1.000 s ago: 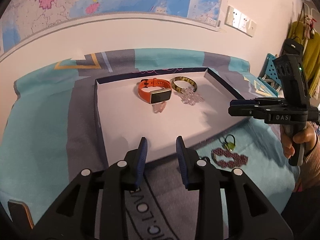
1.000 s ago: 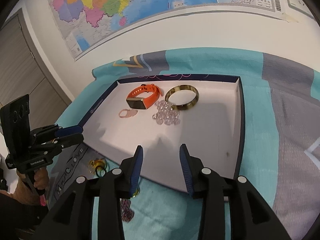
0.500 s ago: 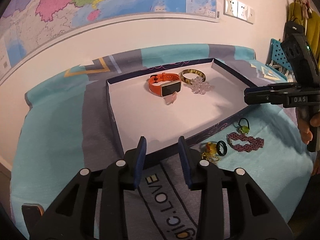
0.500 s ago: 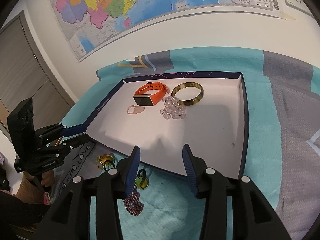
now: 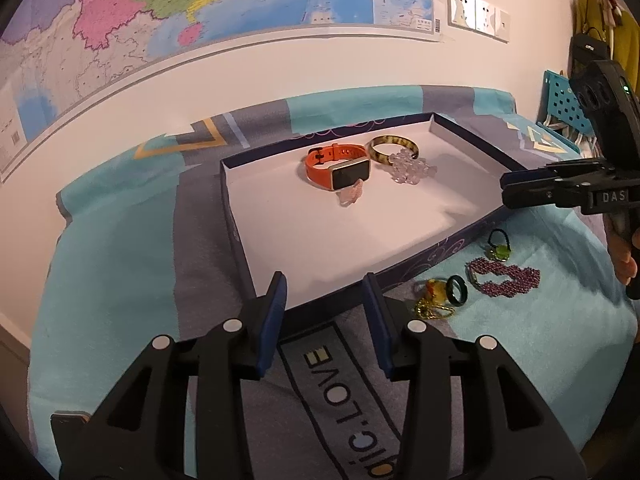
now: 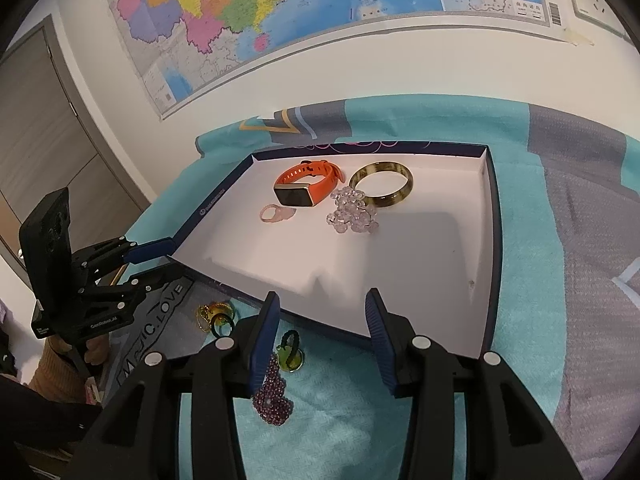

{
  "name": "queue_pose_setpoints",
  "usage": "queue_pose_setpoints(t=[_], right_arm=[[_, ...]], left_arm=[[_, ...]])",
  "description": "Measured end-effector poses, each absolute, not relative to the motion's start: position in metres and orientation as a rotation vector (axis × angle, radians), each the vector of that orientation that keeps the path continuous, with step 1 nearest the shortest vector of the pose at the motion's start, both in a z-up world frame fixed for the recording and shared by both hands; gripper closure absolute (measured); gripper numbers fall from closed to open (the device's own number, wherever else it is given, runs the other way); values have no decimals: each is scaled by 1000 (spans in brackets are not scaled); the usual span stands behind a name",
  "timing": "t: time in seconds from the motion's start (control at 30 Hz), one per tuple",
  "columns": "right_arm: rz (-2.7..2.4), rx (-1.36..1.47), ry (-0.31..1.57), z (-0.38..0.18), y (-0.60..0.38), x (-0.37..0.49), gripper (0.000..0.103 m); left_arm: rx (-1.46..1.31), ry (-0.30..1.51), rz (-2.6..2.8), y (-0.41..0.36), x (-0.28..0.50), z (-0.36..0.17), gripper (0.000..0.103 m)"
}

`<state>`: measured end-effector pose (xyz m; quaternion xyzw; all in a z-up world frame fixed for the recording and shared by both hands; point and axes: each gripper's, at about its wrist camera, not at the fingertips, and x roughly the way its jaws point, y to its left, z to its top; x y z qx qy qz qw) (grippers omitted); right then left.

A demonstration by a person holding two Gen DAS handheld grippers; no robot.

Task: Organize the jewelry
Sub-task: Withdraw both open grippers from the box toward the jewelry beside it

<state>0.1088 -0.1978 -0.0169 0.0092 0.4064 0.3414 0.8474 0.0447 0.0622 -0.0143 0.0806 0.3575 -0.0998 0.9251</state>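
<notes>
Grippers both spread wide, holding nothing: left gripper (image 5: pixel 324 312), right gripper (image 6: pixel 320 334), above tray (image 5: pixel 234 232) near edge. Orange watch (image 5: pixel 336 166), glossy bangle (image 5: pixel 394 147) near far edge; beaded bracelet (image 5: pixel 504 278) outside on blanket (image 5: pixel 120 248).

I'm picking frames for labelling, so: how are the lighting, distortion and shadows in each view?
Left wrist view: warm dim light, strong fisheye bending the map edge, dark corner vignette, soft shadows in the tray. Right wrist view: cooler, brighter, same barrel distortion; both open claws, left claw and right claw, look sharp, and a claw shadow falls on the tray floor.
</notes>
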Motion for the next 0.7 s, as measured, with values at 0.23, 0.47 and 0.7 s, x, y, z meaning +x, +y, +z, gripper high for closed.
queue_pose_setpoints(t=[0.23,0.47,0.7], right_arm=[[720,15,850,-16,-197,105,61],[726,-16,824,-10,-197,89,61],[759,-72,845,-18,-188,71,61]], left_arm=[[167,730,-184,60,43,-14,64],[133,703,-232,55,31,-4,65],[139,696,-295,38,20,-2,65]])
